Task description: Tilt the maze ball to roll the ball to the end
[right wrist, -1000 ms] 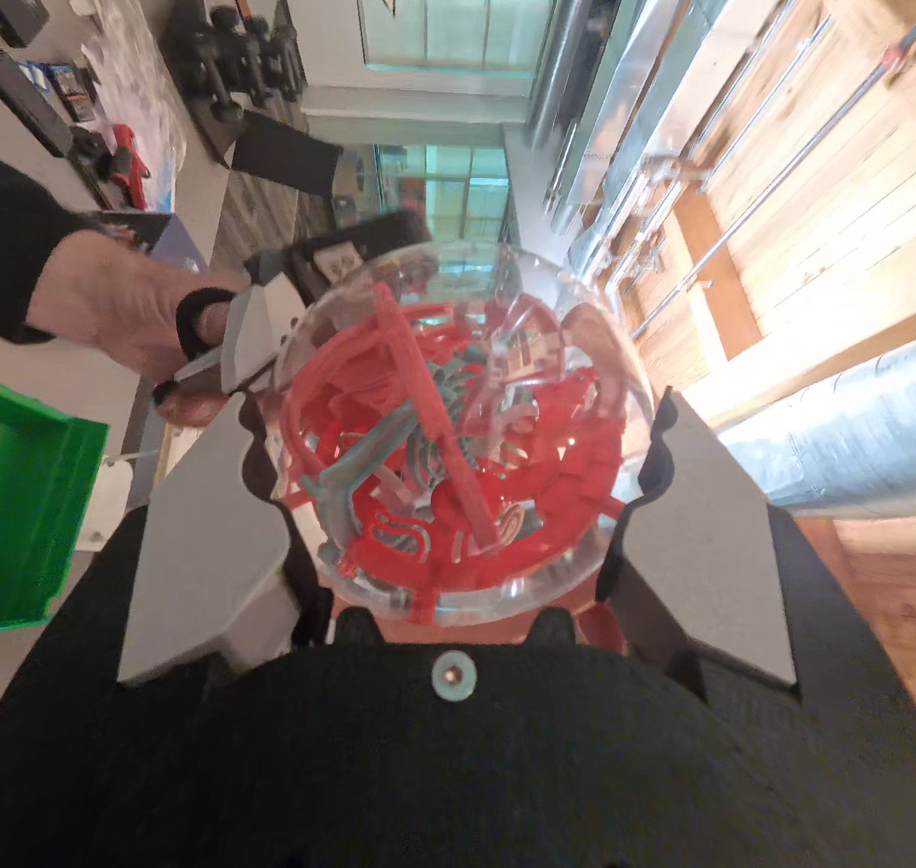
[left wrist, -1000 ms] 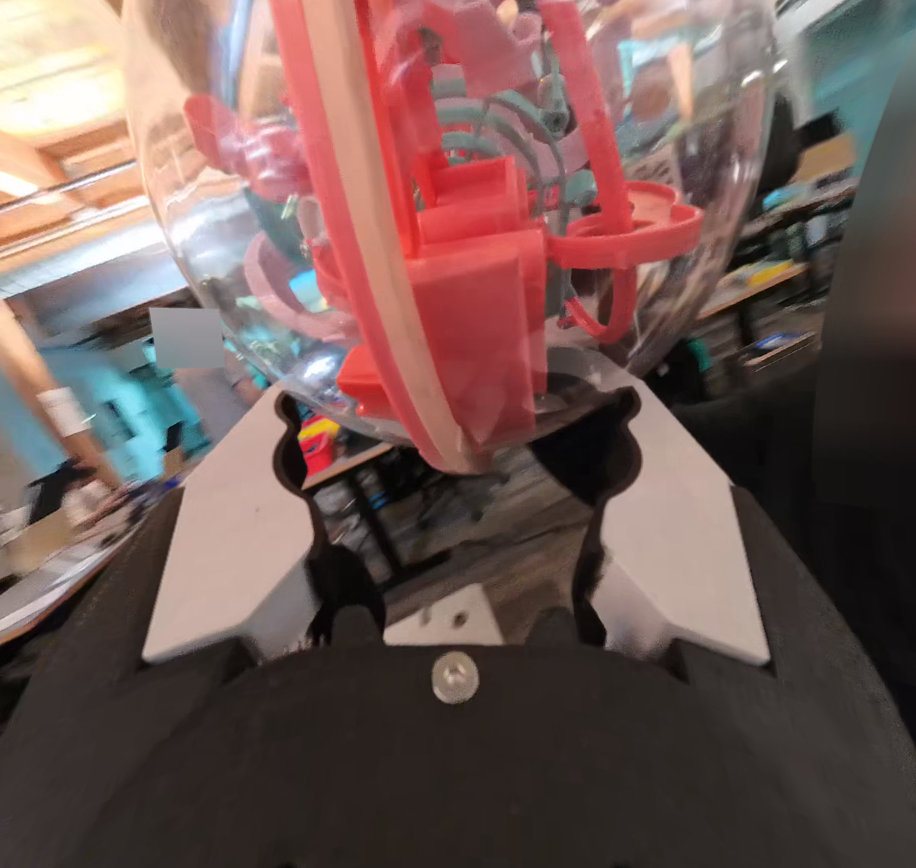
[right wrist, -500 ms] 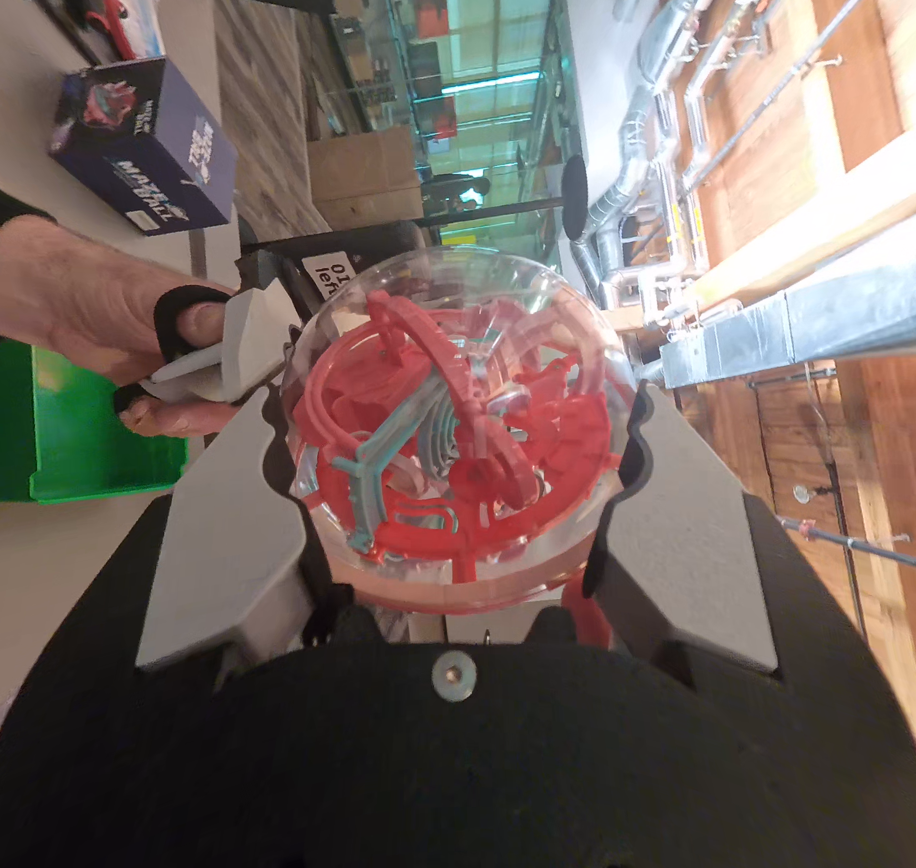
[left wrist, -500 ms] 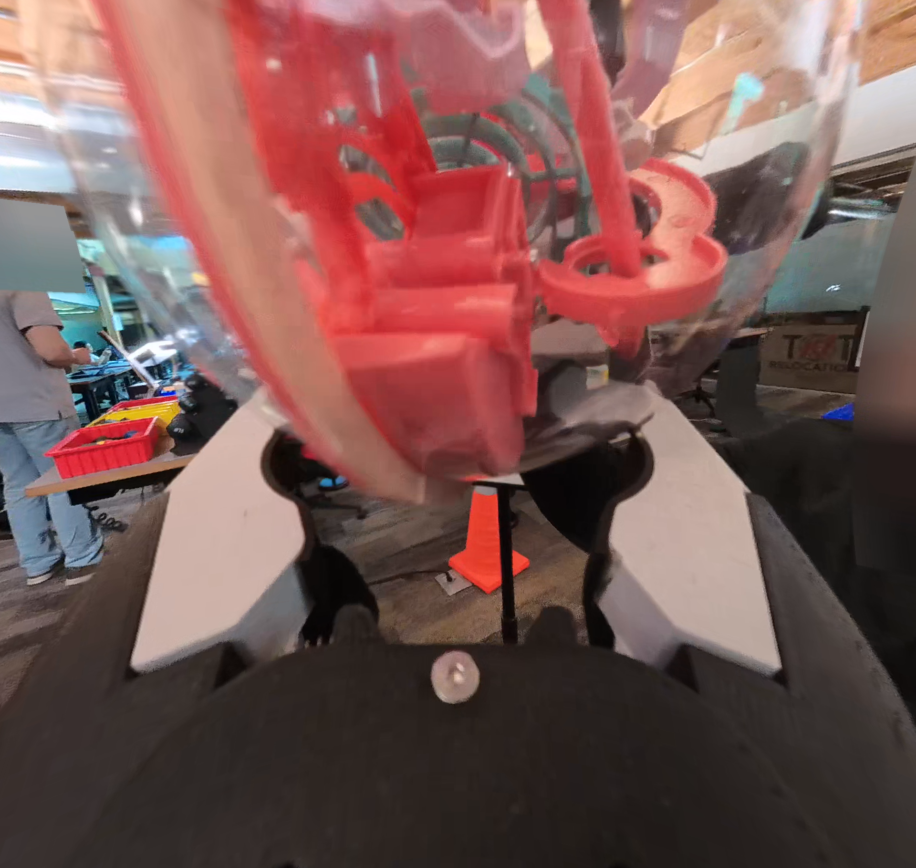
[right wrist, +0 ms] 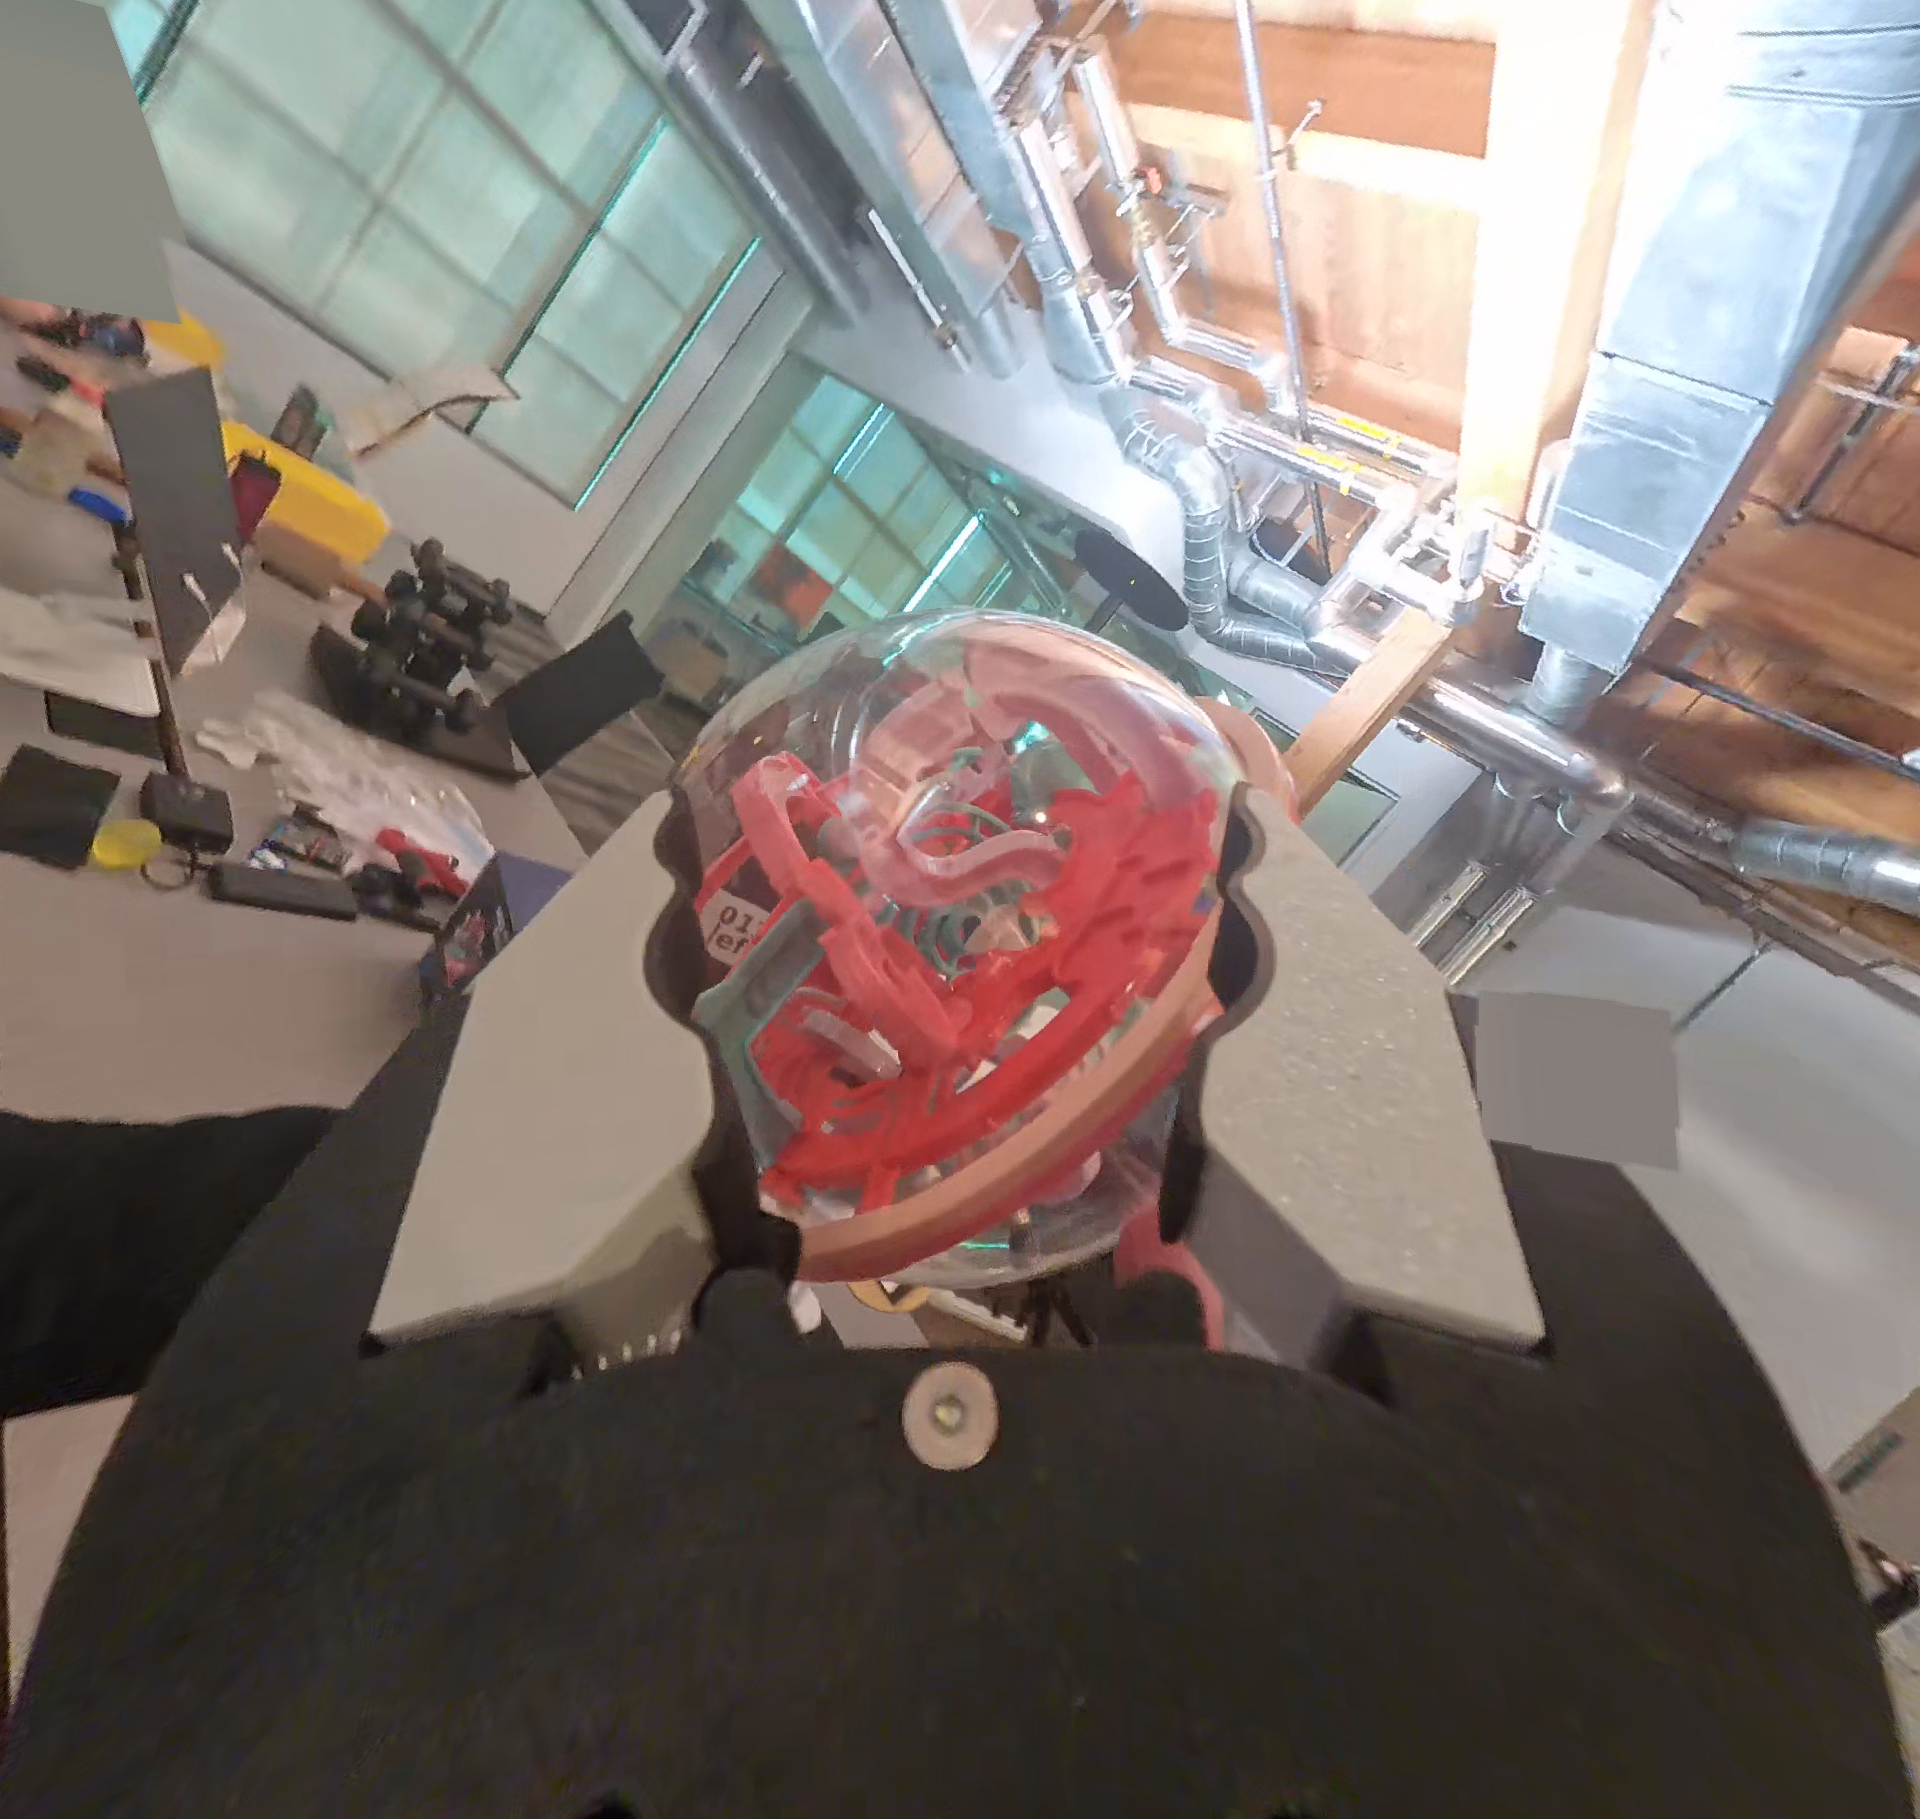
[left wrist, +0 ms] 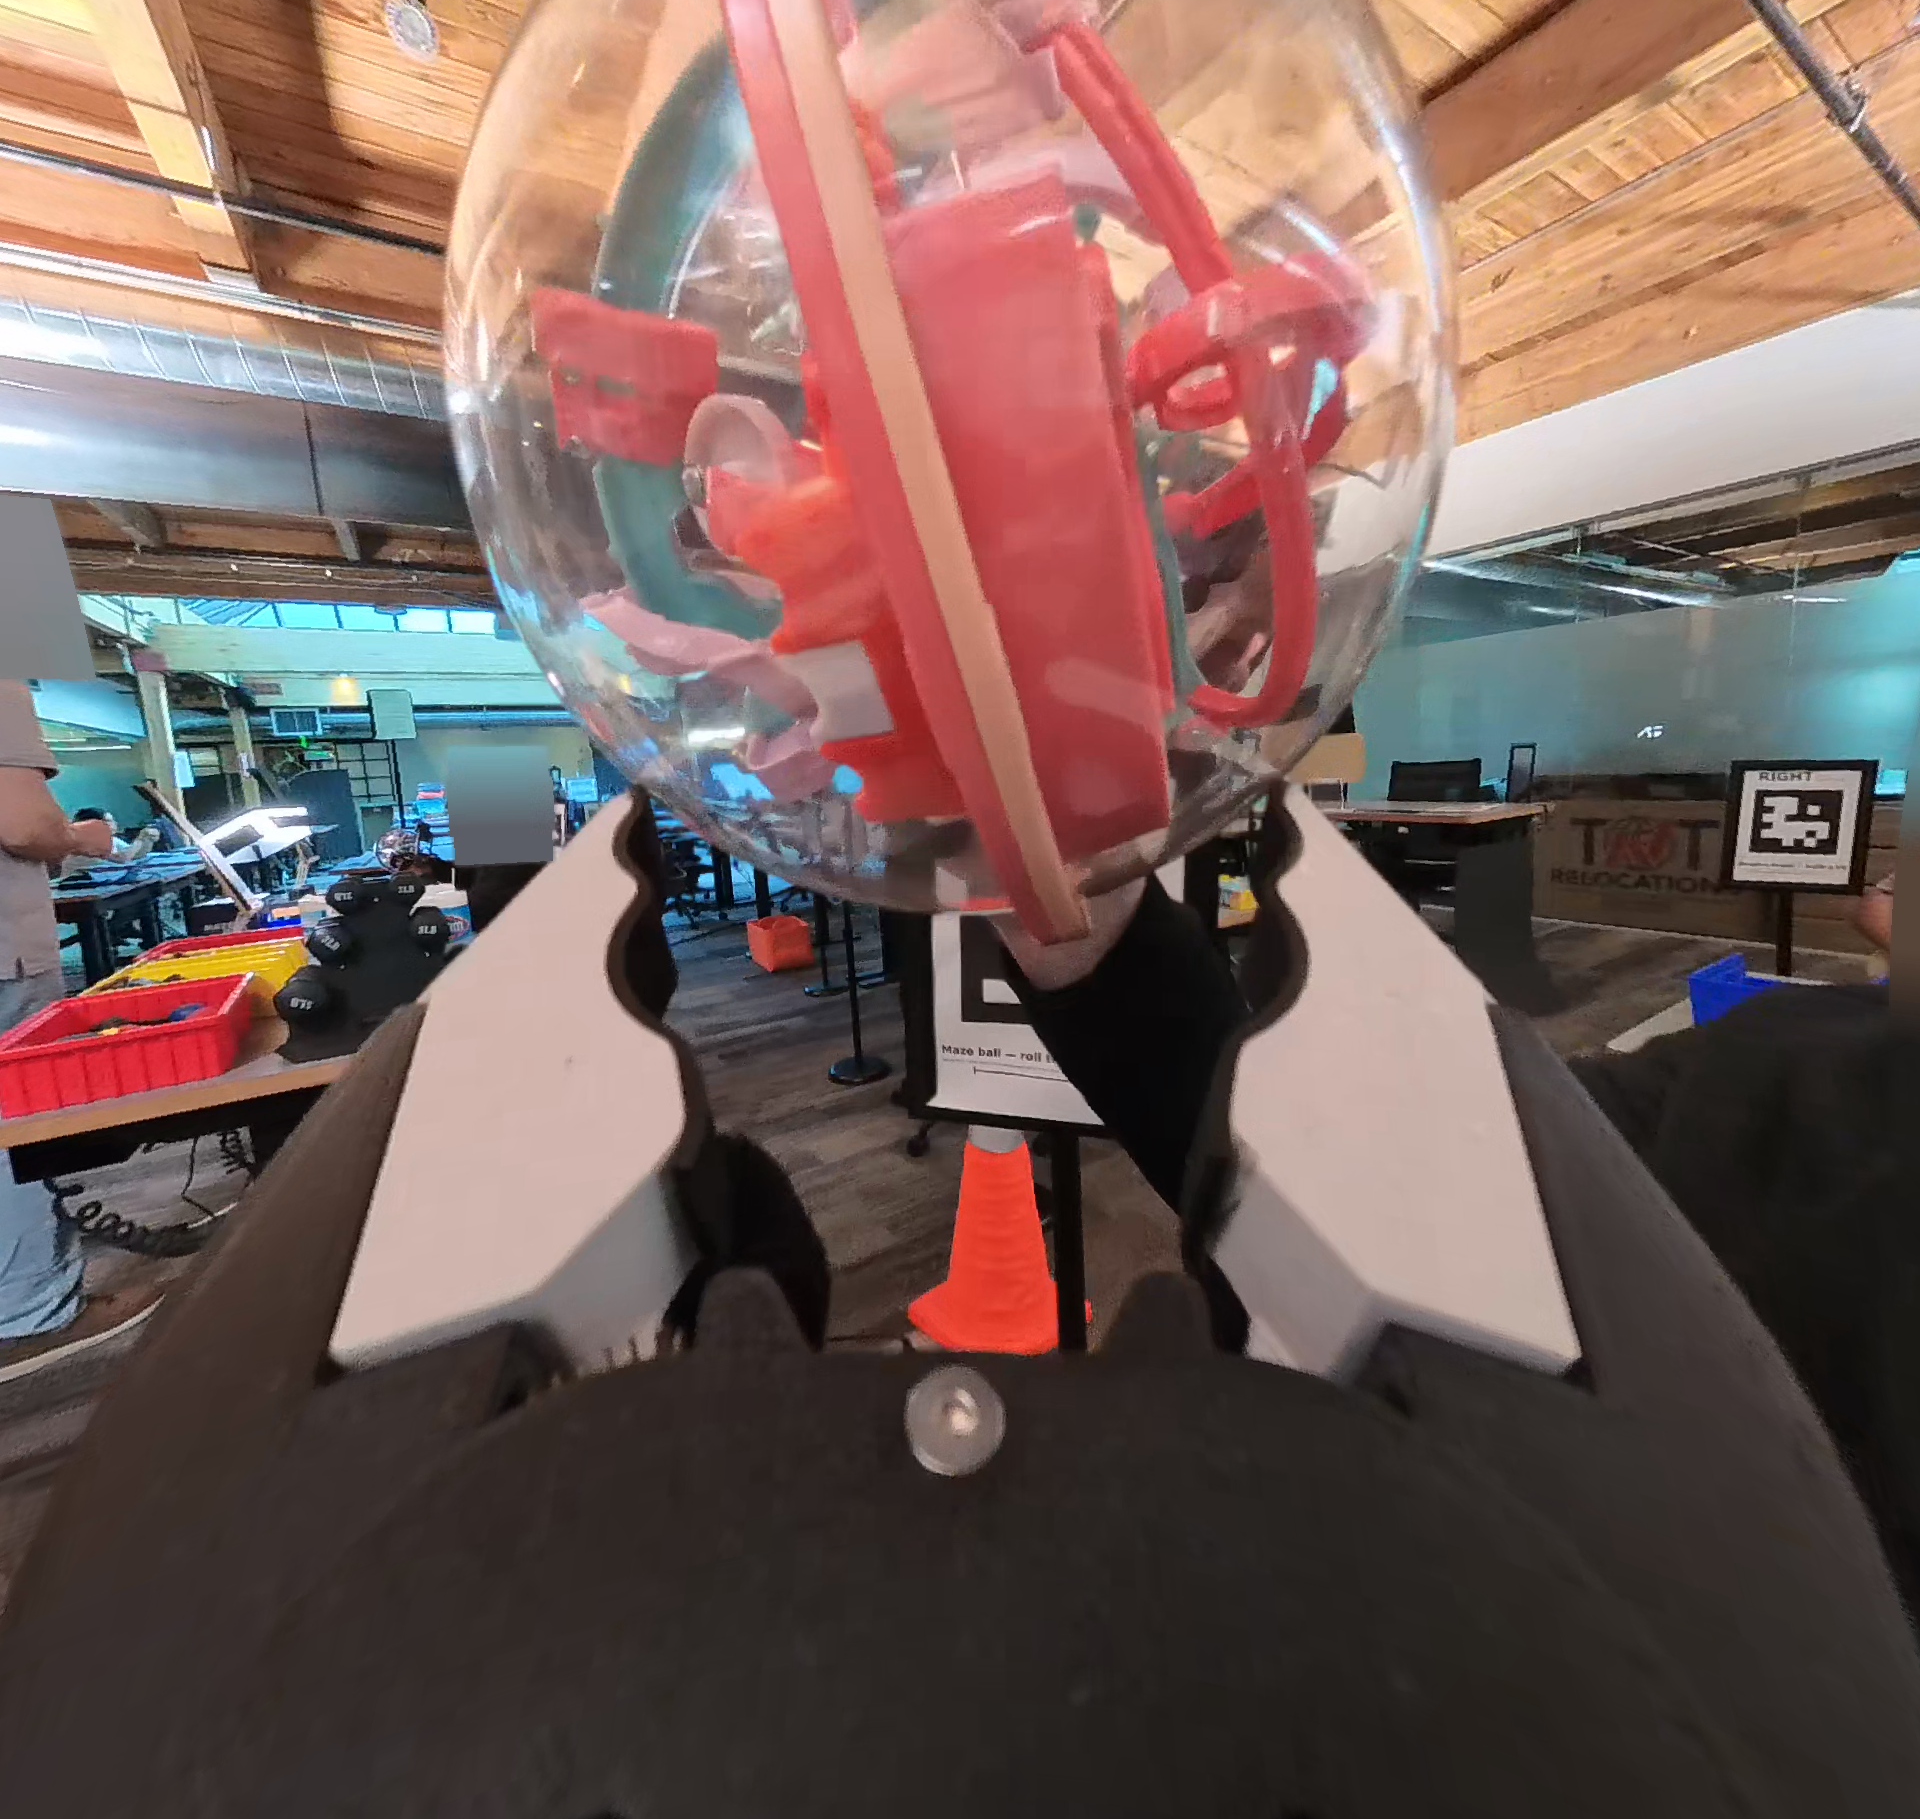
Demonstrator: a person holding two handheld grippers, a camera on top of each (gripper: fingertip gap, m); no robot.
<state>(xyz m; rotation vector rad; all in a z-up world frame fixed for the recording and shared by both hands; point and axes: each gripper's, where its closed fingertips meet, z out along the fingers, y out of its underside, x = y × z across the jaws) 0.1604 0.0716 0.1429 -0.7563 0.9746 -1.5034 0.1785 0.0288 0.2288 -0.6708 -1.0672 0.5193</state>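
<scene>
The maze ball (left wrist: 945,398) is held up in the air between both grippers, clear of any table. It is a sphere, so its one line of direction is the red-and-tan seam ring: in the left wrist view this ring runs steeply from upper left to lower right, nearly edge-on; in the right wrist view (right wrist: 956,948) it sweeps low across the near side, tilted up to the right.

The left gripper (left wrist: 951,834) is spread, its two tips meeting the underside of the clear shell. The right gripper (right wrist: 951,896) pinches the maze ball at its widest part, the shell filling the gap between the jaws.

Open room lies all around the ball. An orange cone (left wrist: 992,1250) and a red bin (left wrist: 125,1031) sit well below and beyond.

The small rolling ball cannot be made out among the red, pink and teal tracks. A black sleeve (left wrist: 1132,1000) hides part of a sign behind the maze ball.
</scene>
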